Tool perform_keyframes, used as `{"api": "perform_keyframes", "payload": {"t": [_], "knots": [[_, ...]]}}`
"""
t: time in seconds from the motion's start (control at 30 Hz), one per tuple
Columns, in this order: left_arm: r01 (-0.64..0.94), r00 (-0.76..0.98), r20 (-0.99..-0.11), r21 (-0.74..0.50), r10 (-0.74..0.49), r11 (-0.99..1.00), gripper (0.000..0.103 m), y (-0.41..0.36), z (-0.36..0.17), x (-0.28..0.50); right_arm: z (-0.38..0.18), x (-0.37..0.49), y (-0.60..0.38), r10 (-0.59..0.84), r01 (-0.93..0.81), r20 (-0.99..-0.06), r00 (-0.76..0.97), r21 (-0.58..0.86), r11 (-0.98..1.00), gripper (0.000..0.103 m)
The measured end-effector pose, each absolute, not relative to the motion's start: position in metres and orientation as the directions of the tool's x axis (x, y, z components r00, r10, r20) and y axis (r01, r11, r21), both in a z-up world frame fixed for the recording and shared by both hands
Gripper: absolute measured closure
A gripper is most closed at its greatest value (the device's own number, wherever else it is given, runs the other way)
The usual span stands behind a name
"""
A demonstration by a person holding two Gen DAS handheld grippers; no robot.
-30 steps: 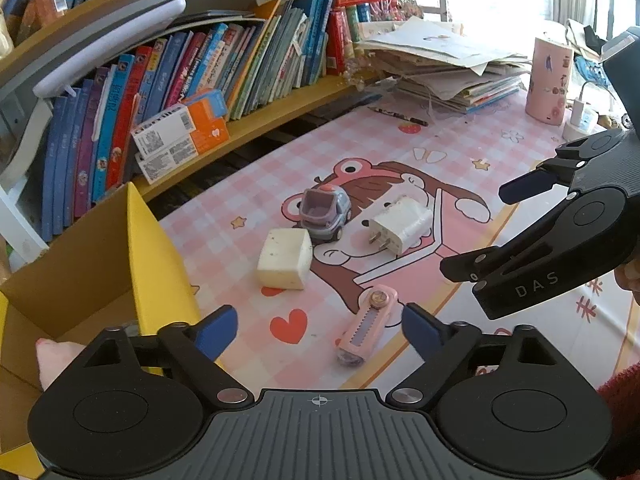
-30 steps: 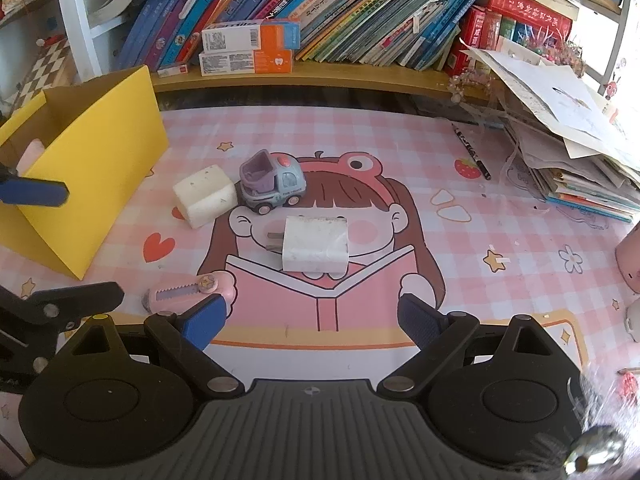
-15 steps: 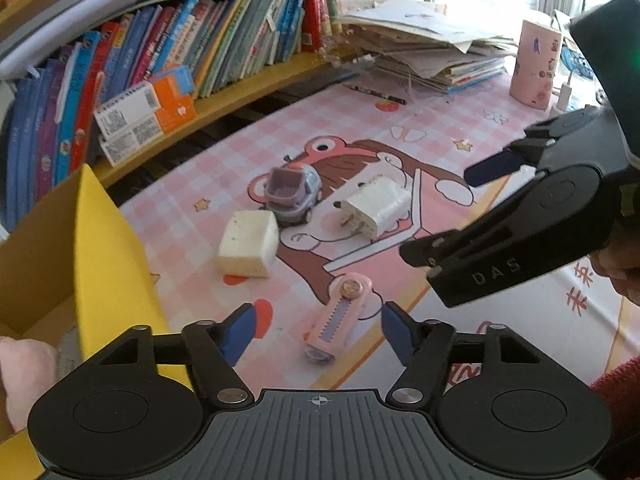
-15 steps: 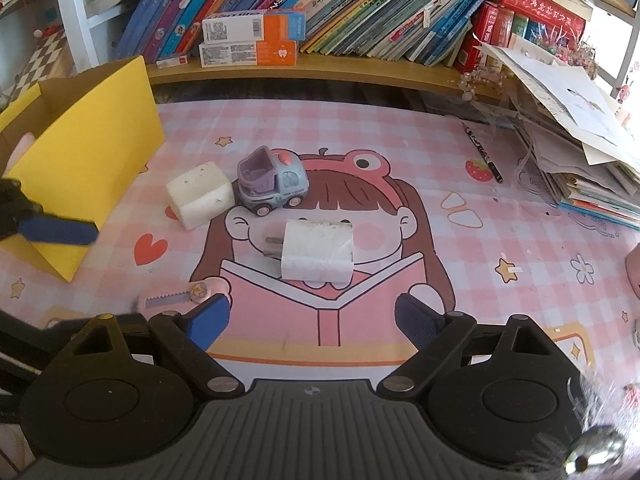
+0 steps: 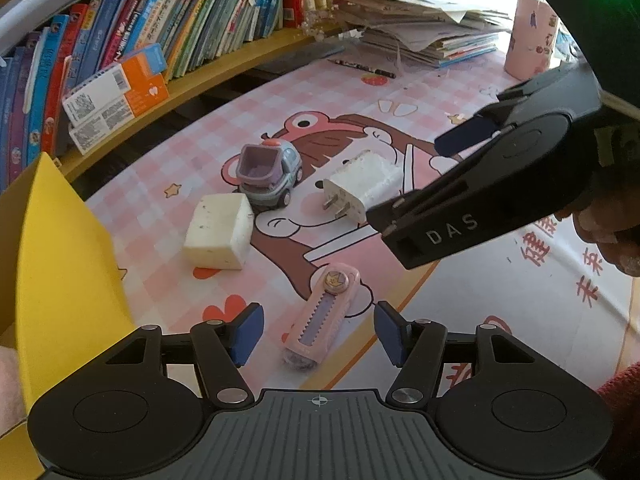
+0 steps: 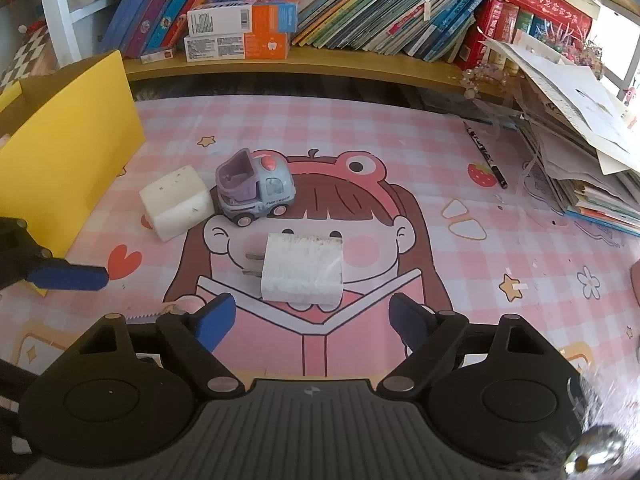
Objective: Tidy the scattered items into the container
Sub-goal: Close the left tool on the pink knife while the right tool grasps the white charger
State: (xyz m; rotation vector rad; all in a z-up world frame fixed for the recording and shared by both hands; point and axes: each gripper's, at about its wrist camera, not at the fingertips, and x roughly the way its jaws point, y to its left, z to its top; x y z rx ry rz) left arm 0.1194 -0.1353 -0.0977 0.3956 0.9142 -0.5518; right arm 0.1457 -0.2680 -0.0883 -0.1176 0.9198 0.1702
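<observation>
A yellow cardboard box [image 5: 68, 264] [image 6: 72, 148] stands open at the left. On the pink mat lie a pink utility knife [image 5: 322, 318], a cream foam block [image 5: 220, 230] [image 6: 176, 206], a purple toy truck [image 5: 270, 176] [image 6: 252, 188] and a white charger plug [image 5: 364, 186] [image 6: 302, 274]. My left gripper [image 5: 318, 334] is open, its jaws on either side of the knife's near end. My right gripper [image 6: 312, 322] is open just short of the charger, which lies between its jaws' line.
A bookshelf with books and orange-white boxes [image 6: 240, 32] runs along the back. A stack of papers [image 6: 580, 140] sits at the right, a black pen [image 6: 486, 154] beside it and a pink cup [image 5: 532, 36] beyond. Something pink [image 5: 8, 384] lies inside the box.
My left gripper has moved forward and down from beside the box until its jaws straddle the knife. My right gripper has moved forward to the charger.
</observation>
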Motion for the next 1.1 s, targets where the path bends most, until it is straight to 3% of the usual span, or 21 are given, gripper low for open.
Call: {"api": "perform_keyframes", "payload": {"t": [0.67,1.1], "knots": [[0.601,0.457,-0.844,0.06,-0.281,0.797,0.043,-0.136,-0.115,0.133,-0.103,0.17,-0.263,0.108,-0.206,-0.817,0.566,-0.013,0.978,0.027],[0.604,0.445,-0.839,0.023,-0.314,0.797,0.053,-0.136,-0.116,0.135,-0.111,0.177,-0.262,0.122,-0.204,-0.833,0.54,0.011,0.979,0.046]]}}
